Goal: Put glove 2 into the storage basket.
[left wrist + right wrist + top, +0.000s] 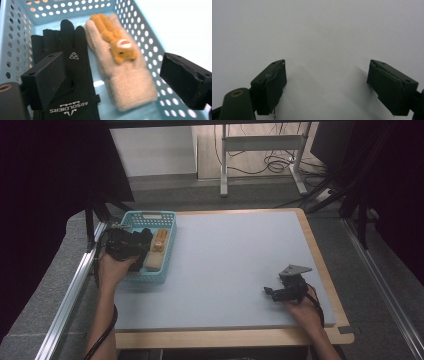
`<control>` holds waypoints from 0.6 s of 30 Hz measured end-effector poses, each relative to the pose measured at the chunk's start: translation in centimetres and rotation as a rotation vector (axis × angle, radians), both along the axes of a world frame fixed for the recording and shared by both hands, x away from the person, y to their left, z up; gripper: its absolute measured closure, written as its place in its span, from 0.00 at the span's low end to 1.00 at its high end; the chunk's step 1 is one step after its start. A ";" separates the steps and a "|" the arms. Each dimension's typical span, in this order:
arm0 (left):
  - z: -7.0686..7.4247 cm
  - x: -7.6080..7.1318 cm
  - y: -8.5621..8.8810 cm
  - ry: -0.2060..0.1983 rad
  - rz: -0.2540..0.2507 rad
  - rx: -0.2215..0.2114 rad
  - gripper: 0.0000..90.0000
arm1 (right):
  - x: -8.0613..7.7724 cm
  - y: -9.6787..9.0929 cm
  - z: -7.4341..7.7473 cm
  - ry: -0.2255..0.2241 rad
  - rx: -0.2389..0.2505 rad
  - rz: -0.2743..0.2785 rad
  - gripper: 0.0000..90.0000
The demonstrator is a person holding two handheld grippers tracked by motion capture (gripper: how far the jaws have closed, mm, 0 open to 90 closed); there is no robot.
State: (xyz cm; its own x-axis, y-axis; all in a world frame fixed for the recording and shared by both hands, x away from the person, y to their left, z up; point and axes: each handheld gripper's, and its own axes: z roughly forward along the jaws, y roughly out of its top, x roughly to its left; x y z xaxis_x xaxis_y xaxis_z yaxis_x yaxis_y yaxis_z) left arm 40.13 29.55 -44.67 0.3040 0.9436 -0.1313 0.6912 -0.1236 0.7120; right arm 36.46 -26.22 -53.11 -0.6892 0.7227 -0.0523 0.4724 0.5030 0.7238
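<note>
Black synthetic fabric makes up one glove (pixel 72 82), which lies flat along the left wall of the turquoise basket (pixel 160 50); a beige knitted glove (pixel 125 80) with an orange plush animal (pixel 117 42) sewn on its back lies beside it, toward the right wall. The basket sits at the table's (pixel 235 265) far left corner. Both gloves look light, soft and limp, so either would likely fold and dangle when lifted rather than keep its shape. The black one seems smoother and may slip; its cuff by the printed logo, where the layers stack, looks the surest place to pinch. The knit's thick ribbed cuff should give the pads plenty to bite. The left gripper (pixel 112 82) hangs over both gloves with its jaws spread wide, holding nothing. The right gripper (pixel 327 87) rests near the table's near right corner, jaws likewise apart over bare surface
</note>
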 end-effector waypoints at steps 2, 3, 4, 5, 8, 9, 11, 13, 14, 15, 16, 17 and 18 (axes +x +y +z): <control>0.1 -0.2 -0.2 -0.003 -0.012 -0.009 0.04 | 0.0 0.0 0.0 0.000 0.000 0.000 0.17; 0.2 -0.4 -0.3 -0.005 -0.017 -0.012 0.04 | 0.0 0.0 0.0 0.001 0.000 -0.001 0.17; 0.3 -0.5 -0.5 -0.006 -0.023 -0.012 0.03 | 0.0 0.0 0.0 0.001 0.000 -0.001 0.17; 0.3 -0.6 -0.7 -0.012 -0.031 -0.014 0.03 | 0.0 0.0 0.0 0.001 0.000 -0.001 0.17; 0.6 -0.9 -1.2 -0.020 -0.054 -0.010 0.02 | 0.0 0.0 0.0 0.000 -0.001 0.000 0.17; 0.7 -1.0 -1.4 -0.022 -0.061 -0.008 0.02 | 0.0 0.0 0.0 0.001 -0.001 0.000 0.17; 0.8 -1.2 -1.9 -0.022 -0.076 0.003 0.01 | 0.0 0.0 0.0 0.000 -0.001 0.000 0.17; 1.0 -1.4 -2.6 -0.030 -0.089 0.020 0.01 | 0.0 0.0 0.0 0.000 -0.001 0.000 0.17; 1.1 -1.5 -2.8 -0.032 -0.095 0.023 0.01 | 0.0 0.0 0.0 0.001 -0.001 0.000 0.17; 1.2 -1.6 -3.1 -0.035 -0.101 0.024 0.01 | 0.0 0.0 0.0 0.000 -0.001 0.000 0.17; 1.2 -1.7 -3.4 -0.041 -0.108 0.024 0.01 | 0.0 0.0 0.0 0.000 -0.001 0.000 0.17; 1.3 -1.8 -3.7 -0.046 -0.114 0.025 0.00 | 0.0 0.0 0.0 0.000 -0.001 0.000 0.17; 1.3 -1.9 -4.1 -0.051 -0.119 0.027 0.00 | 0.0 0.0 0.0 0.000 -0.001 0.000 0.17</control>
